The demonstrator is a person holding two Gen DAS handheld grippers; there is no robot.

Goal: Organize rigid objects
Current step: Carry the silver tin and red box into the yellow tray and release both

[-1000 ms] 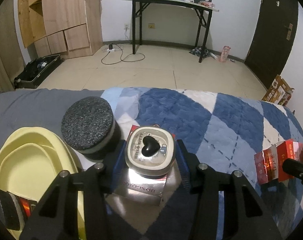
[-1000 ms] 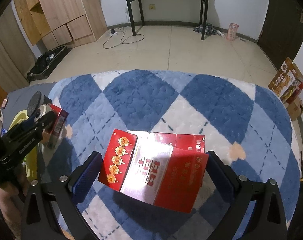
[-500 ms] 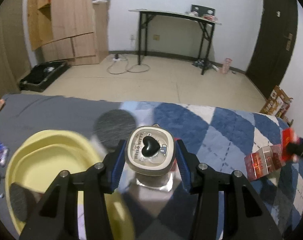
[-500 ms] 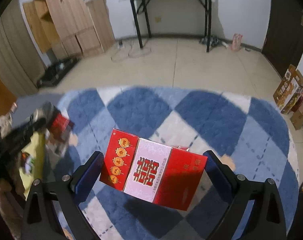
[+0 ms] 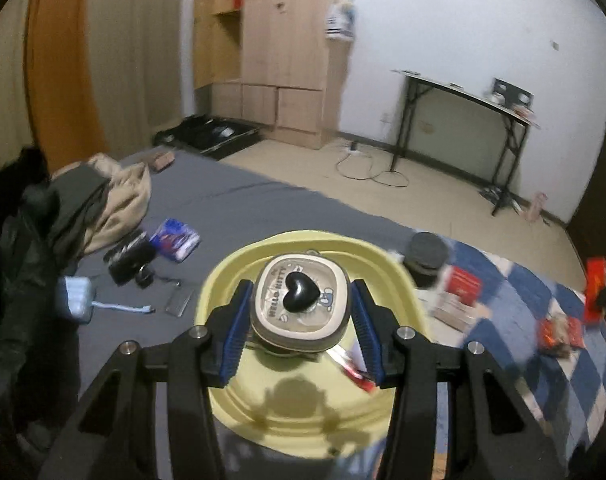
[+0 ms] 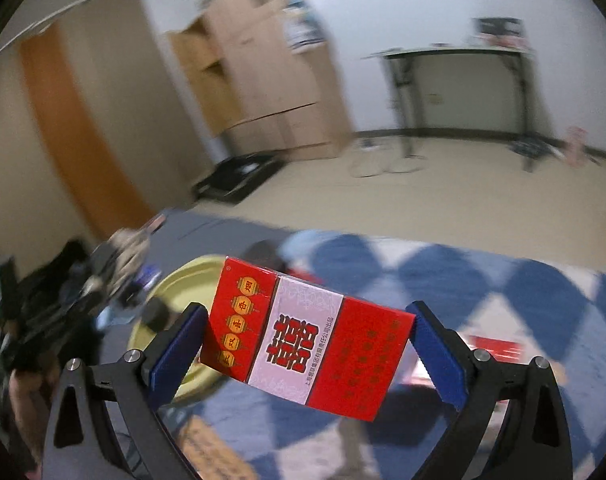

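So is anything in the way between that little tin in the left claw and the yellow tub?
Nothing visible. The left gripper holds the tin right above the yellow tub, whose floor below it looks bare apart from a red item near its right wall.

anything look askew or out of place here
The red box sits tilted between the right hand-held gripper's pads, its right end lower than its left. The Hello Kitty container in the left hand-held gripper sits level above the yellow basin.
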